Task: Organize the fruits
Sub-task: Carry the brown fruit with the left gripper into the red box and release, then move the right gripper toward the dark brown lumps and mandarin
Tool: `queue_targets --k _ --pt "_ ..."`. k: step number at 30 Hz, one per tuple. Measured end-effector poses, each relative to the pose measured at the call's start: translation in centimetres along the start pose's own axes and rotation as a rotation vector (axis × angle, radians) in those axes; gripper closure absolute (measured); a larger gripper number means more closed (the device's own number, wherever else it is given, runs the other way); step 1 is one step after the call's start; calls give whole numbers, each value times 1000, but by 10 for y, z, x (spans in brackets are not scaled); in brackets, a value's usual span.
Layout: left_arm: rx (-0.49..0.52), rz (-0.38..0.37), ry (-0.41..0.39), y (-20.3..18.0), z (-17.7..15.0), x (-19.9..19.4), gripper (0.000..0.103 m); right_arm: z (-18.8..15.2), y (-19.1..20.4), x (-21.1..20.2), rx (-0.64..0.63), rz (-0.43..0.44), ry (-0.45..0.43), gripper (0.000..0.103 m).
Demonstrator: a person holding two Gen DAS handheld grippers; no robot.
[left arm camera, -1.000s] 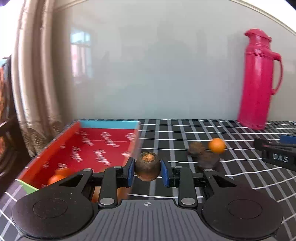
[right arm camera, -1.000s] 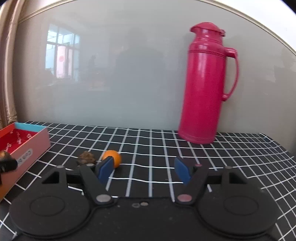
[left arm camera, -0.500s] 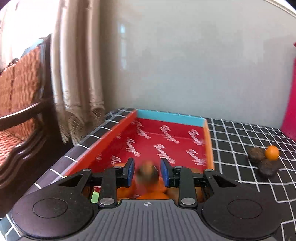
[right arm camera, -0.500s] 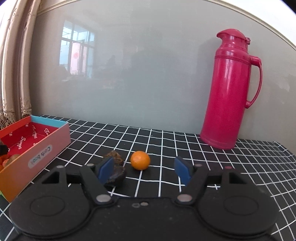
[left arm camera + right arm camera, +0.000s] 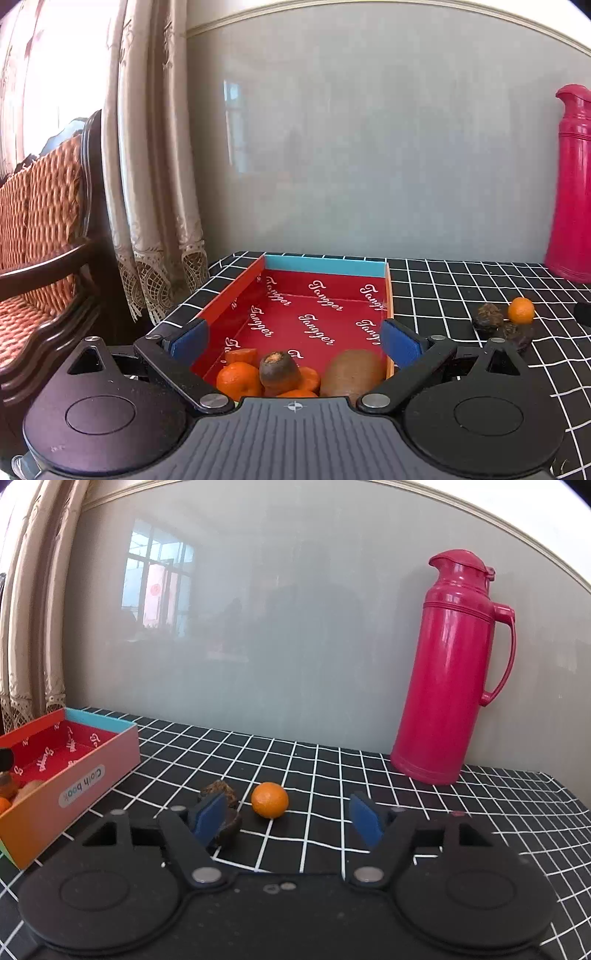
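Note:
A red box [image 5: 317,295] with a blue far wall holds oranges [image 5: 238,378], a kiwi [image 5: 352,371] and a dark brown fruit [image 5: 279,369] lying on the oranges. My left gripper [image 5: 293,341] hangs over the box's near end, its jaws opening wide, with the brown fruit below and touching neither pad. In the right wrist view, my right gripper [image 5: 286,818] has its jaws opening above the checked cloth, nothing between them. Just beyond it lie a small orange [image 5: 269,799] and two dark brown fruits [image 5: 221,794]. The box [image 5: 74,771] stands at its left.
A tall pink thermos [image 5: 450,672] stands against the grey wall at the back right. A lace curtain [image 5: 155,184] and a wicker-backed wooden chair [image 5: 40,236] are left of the table edge. The loose orange [image 5: 521,310] and dark fruits [image 5: 495,321] lie right of the box.
My left gripper swung left over the box and let go of the brown fruit, which now rests on the oranges. The right wrist view has closed in on the loose orange.

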State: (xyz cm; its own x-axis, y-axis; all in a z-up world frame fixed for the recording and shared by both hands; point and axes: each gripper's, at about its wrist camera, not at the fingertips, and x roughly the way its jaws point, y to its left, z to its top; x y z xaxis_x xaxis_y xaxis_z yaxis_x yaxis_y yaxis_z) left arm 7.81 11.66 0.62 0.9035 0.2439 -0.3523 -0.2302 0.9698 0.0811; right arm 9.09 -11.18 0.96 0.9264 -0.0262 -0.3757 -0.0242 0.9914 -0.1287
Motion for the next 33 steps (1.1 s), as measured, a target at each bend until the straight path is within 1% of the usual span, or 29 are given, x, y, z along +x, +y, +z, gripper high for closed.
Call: queue_targets --k 3,10,17,20,21,23,25,28,33 --pt "-1 7 9 2 -1 0 5 -1 5 0 -8 12 -4 25" --pt "-20 39 6 17 -4 0 5 -3 19 11 -36 46 14 25" --pt "-26 76 13 32 -9 4 5 -7 36 37 -70 66 85 27" --pt "-28 87 17 39 -10 7 5 -11 40 48 -72 65 98 27" --pt "-26 91 22 40 -11 9 5 -13 40 53 -70 70 121 29" --pt "-34 93 27 42 -11 11 5 -16 39 59 -54 84 133 30" --pt "-33 100 23 45 -11 12 5 -16 42 64 -66 80 155 34" --pt "-35 106 27 47 -12 16 5 -15 45 67 -58 89 147 35" --pt "-33 131 41 54 -15 24 5 -18 49 81 -61 91 189 40"
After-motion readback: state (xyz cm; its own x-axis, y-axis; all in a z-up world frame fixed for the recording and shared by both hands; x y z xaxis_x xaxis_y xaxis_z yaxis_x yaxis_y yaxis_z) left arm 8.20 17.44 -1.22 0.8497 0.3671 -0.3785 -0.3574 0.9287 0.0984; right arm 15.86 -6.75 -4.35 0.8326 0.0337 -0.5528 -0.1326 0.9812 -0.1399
